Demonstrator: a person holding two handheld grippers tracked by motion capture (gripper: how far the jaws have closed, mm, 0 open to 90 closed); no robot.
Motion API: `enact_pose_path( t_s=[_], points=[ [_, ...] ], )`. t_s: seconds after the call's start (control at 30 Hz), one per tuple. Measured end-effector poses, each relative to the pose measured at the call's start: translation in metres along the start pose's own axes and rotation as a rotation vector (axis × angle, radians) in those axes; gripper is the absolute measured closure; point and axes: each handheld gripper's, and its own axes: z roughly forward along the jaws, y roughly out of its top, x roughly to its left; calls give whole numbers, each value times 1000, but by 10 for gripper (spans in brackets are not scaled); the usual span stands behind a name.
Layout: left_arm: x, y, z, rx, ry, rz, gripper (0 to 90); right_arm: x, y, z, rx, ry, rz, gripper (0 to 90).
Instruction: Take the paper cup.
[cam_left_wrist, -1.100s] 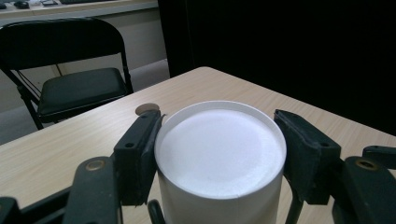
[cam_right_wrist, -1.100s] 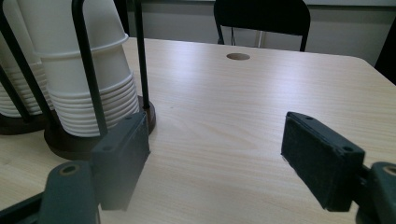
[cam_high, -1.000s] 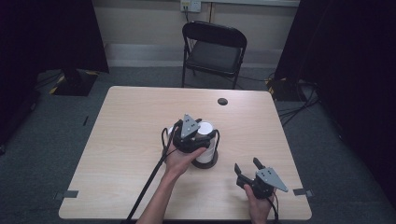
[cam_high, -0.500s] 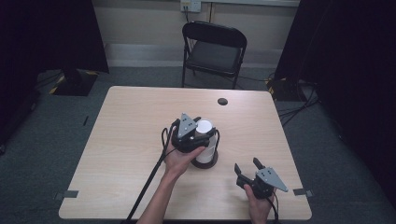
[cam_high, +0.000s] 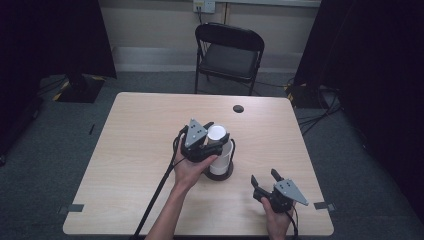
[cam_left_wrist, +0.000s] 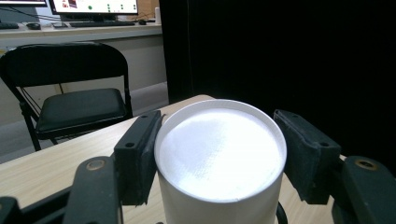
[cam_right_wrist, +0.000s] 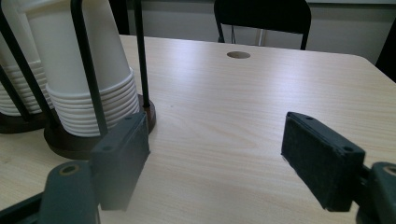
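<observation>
Wooden table amid dark curtains; left hand-held gripper straddles cup stack, right wide open.

Black folding chair behind table (grommet hole near far edge).

— What sort of place is this?

— A lab or studio set up for recording, by the look of it. One pale wooden table with a cable hole stands alone on grey carpet, and black curtains hang on both sides.

— Anything else pointing that way?

— Tape marks on the floor by the table's corners, loose cables running over the carpet, and a wall socket behind a black folding chair.

— Any office touches?

— In the left gripper view, a desk along the far wall carries a lit monitor and a keyboard.
</observation>
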Motion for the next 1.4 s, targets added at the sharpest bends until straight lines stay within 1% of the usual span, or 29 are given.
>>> enact_pose_path(
  t_s=[0.2,0.23,0.47,0.6,0.7,0.77,0.83,0.87,0.9,0.97,1.0,1.03,1.07,1.13,1.2,1.23,1.3,1.4],
  points=[
    [0,4,-4,-22,-5,-1,350,0,0,0,0,0,2,228],
    [0,5,-4,-33,-7,-7,350,0,0,0,0,0,1,228],
    [1,10,-9,-54,3,-15,350,0,0,0,-1,-1,0,228],
    [1,12,-12,-60,-1,-17,350,0,0,0,-2,-1,0,228],
    [1,14,-15,-79,-9,-32,350,0,0,0,-2,-1,0,228],
    [1,15,-16,-85,-11,-41,351,0,0,0,-2,-2,0,228],
    [2,15,-18,-87,-13,-40,351,0,0,0,-2,-1,-1,228],
    [2,16,-18,-91,-16,-49,351,0,0,0,-3,-1,-2,228],
    [2,16,-20,-92,-28,-54,350,0,0,0,-3,-1,-2,228],
    [3,17,-22,-100,-37,-66,351,0,0,0,-1,-2,0,228],
    [3,18,-24,-108,-44,-79,351,0,0,0,-1,-2,-1,228],
    [3,18,-24,-108,-44,-79,351,0,0,0,-3,-2,0,228],
    [3,18,-26,-112,-44,-90,350,0,0,0,-1,-2,-1,228],
    [2,18,-29,-117,-55,-95,350,1,0,0,0,-6,-3,228],
    [2,18,-30,-117,-55,-91,350,1,0,0,2,-5,-3,228],
    [1,18,-33,-122,-66,-87,350,1,0,0,2,-4,-4,228],
    [-1,18,-37,-129,-66,-62,351,0,0,0,3,-1,-2,228],
    [-2,17,-40,-136,-69,-65,351,0,0,0,3,1,-2,228]
  ],
)
